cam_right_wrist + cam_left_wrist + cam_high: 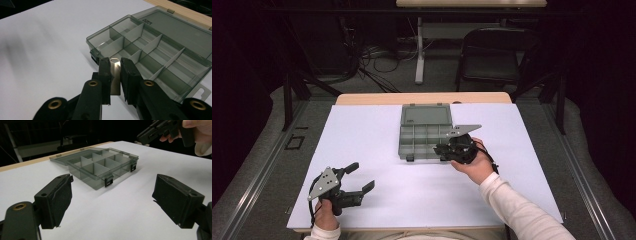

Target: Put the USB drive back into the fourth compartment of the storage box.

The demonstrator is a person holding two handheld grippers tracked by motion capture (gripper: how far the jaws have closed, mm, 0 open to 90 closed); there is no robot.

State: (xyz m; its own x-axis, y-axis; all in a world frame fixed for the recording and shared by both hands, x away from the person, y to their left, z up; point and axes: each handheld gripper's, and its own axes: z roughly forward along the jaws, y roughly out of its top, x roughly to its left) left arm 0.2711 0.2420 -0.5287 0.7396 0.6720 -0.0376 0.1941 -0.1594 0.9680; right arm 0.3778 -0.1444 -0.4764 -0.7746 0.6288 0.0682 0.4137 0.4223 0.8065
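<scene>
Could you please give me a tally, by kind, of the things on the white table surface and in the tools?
Clear grey compartment box, lid open: 1
Small flat metal piece, clamped in the right tool: 1
Hand-held tools, the left tool open with nothing between its pads: 2
Total: 4

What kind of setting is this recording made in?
Probably a lab or workshop room, not a home: a white-covered table with a compartment box, loose cables on the floor behind, and a folding chair by another table.
</scene>
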